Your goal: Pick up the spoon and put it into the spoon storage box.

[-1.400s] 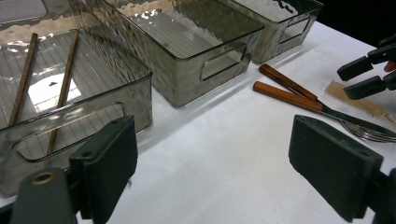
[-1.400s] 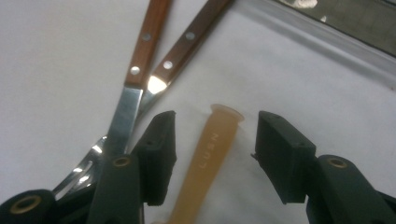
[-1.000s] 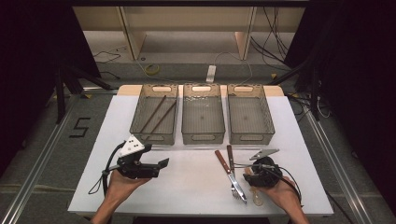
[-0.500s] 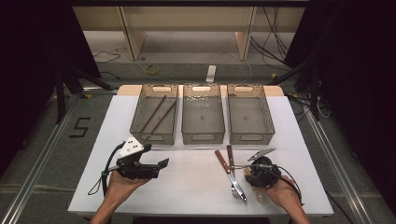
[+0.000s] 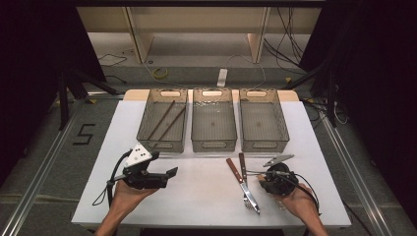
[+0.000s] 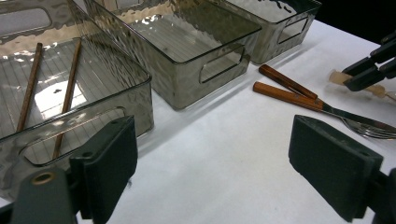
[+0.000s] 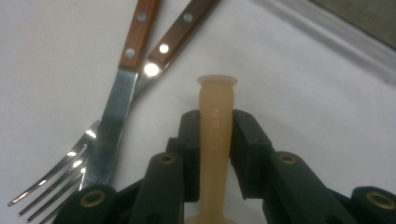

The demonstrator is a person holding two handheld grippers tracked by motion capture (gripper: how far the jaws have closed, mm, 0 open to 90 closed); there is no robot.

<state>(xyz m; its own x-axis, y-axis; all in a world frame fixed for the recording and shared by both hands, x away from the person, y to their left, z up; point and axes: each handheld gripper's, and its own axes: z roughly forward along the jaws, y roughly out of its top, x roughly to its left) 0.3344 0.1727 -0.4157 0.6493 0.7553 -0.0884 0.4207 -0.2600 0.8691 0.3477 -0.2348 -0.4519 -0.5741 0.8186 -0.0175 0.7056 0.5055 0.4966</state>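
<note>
Beige plastic makes up the handle (image 7: 215,135) that our right hand-held gripper (image 7: 214,126) has just closed on: a slim, pale rod with a flared end cap and faint raised lettering along its length, standing straight between the two black jaws. From above, that gripper (image 5: 276,178) sits near the table's (image 5: 206,196) front edge at about 4 o'clock; what the handle belongs to we cannot tell.

Just beside it, at its 9 o'clock in the high view, lie two pieces of cutlery with riveted brown wooden handles: one fork (image 7: 88,154) and one knife (image 7: 168,42), whose blade runs under the fork.

Our left hand-held gripper (image 5: 160,177) hovers at about 8 o'clock with jaws wide and nothing between them.

Along the table's far edge we count three smoky see-through bins (image 5: 214,145) side by side. The bin at 11 o'clock holds two brown chopsticks (image 5: 164,122).
</note>
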